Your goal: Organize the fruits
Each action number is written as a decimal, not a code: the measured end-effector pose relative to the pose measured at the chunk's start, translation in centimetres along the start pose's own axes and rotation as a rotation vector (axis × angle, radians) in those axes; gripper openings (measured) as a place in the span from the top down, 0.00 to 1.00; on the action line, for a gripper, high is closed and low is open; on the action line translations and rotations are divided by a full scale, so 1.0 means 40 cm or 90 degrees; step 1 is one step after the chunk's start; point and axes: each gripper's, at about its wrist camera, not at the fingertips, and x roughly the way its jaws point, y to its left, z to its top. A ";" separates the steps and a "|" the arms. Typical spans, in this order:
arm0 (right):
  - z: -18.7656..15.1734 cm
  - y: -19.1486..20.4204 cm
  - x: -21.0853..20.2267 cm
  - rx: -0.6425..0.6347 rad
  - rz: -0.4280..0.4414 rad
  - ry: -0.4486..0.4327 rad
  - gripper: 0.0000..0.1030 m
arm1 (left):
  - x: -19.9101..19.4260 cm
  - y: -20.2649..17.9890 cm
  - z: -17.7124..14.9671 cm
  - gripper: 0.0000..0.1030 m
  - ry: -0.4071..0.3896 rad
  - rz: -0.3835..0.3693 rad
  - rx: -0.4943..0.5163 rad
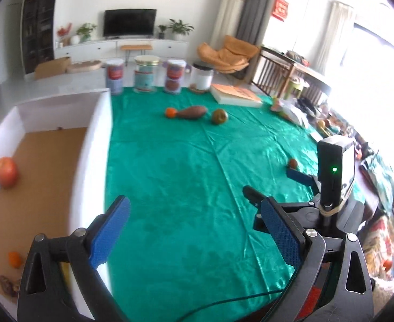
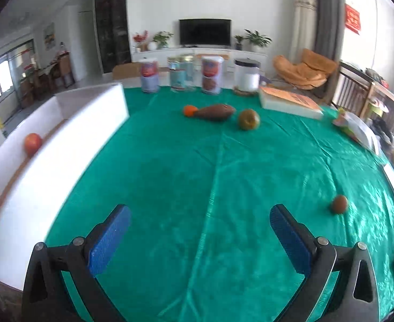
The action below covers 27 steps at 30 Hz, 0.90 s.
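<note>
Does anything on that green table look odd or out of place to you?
One thing: a sweet potato lies between the small orange and a greenish-brown fruit, a vegetable among fruits. A small brown fruit sits alone near the right edge. Nothing looks spilled or damaged; both grippers are open and empty.

Green cloth (image 2: 197, 166), white box (image 1: 97, 123) with brown floor, blue-padded black tongs (image 2: 200, 236).

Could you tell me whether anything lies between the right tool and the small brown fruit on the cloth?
Nothing visible does: only bare green cloth lies between the open right tool and the brown fruit.
</note>
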 end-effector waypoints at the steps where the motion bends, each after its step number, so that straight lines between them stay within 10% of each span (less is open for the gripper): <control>1: -0.018 -0.038 0.008 0.017 -0.012 0.016 0.00 | 0.042 -0.024 0.002 0.04 0.010 0.001 0.005; 10: -0.123 -0.135 0.061 0.060 -0.052 0.045 0.00 | 0.314 -0.066 -0.046 0.05 0.071 0.097 0.032; 27: -0.117 -0.152 0.119 0.092 -0.072 0.094 0.00 | 0.417 0.003 -0.082 0.01 0.094 0.141 0.024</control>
